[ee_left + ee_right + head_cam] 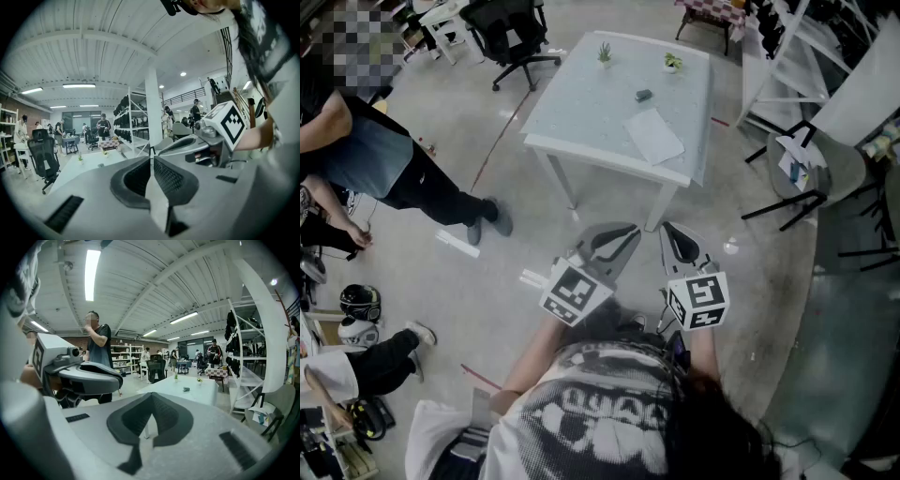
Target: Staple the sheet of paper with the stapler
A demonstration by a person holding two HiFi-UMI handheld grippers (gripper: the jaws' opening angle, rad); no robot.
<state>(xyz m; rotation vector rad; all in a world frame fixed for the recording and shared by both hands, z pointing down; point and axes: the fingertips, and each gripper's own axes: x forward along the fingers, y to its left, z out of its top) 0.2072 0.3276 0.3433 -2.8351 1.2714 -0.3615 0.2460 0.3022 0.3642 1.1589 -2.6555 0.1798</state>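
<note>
— Printed shirt (591, 422) of the person fills the near edge of the head view, with the two marker cubes (576, 291) just beyond it. What are the tongs doing?

— Both are clenched on nothing. The left gripper (632, 229) has its jaws meeting at the tips with only open room past them. The right gripper (669, 229) is the same: pads together, nothing between. They hang side by side over bare floor (487, 216), short of the table.

— And the paper?

— The sheet of paper (654, 136) lies flat on the white table (581, 108), toward its near right corner and well apart from both grippers. The stapler (643, 95), a small dark thing, sits a little farther back, near the sheet but not touching it.

— Anything else up there?

— Two small potted plants (604, 52) along the far edge, clear of the work.

— So how far along is it?

— I'd say nothing is done. The stapler looks untouched and the sheet isn't in its mouth. Everything is left: reach the table, open the jaws, line the sheet up with the stapler, and press it down.
</note>
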